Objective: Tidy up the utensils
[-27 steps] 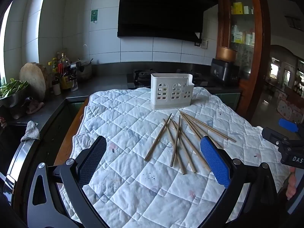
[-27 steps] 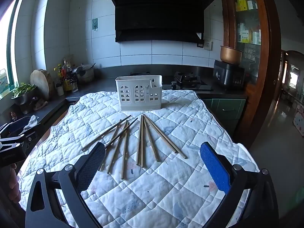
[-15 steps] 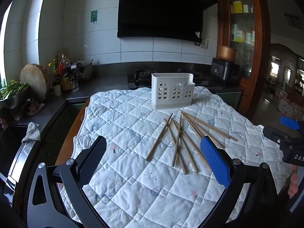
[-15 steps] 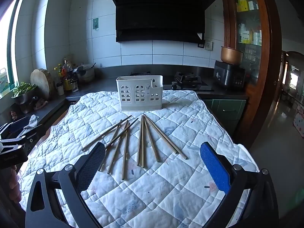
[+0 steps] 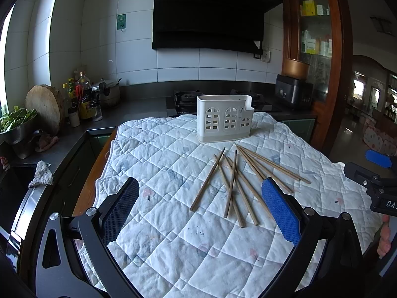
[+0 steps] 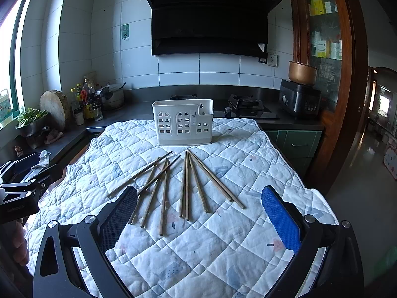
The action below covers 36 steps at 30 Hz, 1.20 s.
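Daylight is admitted through a window (image 6: 10, 74) at the left, which is blown out to white. The white quilt (image 5: 173, 164) is evenly lit, with only soft shadows. The range hood (image 6: 211, 17) is rendered nearly black. Straight lines are bent by strong fisheye distortion, and the corners are vignetted.

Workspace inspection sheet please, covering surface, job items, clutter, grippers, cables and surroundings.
Surface: white quilted cloth covering the table.
Job's things: eight wooden chopsticks lying loose, fanned out; white slotted utensil holder upright behind them, nothing seen inside.
Clutter: nothing seen on the cloth.
Grippers: left gripper and right gripper both open, holding nothing.
Cables: nothing seen.
Surroundings: range hood, gas stove, condiment bottles, round chopping board.
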Each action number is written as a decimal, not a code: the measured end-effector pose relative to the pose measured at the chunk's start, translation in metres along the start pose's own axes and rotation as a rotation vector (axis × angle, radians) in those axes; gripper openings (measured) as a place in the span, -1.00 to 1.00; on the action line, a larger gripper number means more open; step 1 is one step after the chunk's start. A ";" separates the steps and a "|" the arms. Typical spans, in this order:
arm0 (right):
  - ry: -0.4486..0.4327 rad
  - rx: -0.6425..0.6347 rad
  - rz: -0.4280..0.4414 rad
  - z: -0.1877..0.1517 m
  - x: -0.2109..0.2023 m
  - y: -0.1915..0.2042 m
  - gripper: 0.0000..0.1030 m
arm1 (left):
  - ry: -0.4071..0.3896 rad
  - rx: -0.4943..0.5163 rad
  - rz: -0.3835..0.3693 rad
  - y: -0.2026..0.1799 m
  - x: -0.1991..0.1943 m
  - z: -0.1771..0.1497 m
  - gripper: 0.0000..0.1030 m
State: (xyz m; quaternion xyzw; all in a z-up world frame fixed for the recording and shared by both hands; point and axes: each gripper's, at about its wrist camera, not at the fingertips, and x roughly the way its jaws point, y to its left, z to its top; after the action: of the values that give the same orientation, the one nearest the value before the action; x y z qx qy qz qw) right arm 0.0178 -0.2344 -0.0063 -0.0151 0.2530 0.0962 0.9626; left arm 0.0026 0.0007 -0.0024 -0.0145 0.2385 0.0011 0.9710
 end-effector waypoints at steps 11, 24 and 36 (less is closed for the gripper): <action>0.001 -0.001 0.000 0.001 -0.001 -0.001 0.88 | 0.004 0.000 -0.002 0.000 0.001 0.000 0.91; 0.002 0.006 0.008 0.001 0.004 0.000 0.88 | 0.003 -0.001 0.001 -0.001 0.003 0.001 0.91; 0.012 0.004 0.020 -0.002 0.014 -0.003 0.88 | 0.004 -0.004 0.001 0.000 0.005 0.001 0.91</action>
State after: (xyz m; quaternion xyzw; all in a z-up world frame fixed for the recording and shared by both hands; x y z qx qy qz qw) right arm 0.0290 -0.2353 -0.0149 -0.0113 0.2593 0.1051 0.9600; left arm 0.0075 0.0004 -0.0036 -0.0164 0.2406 0.0019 0.9705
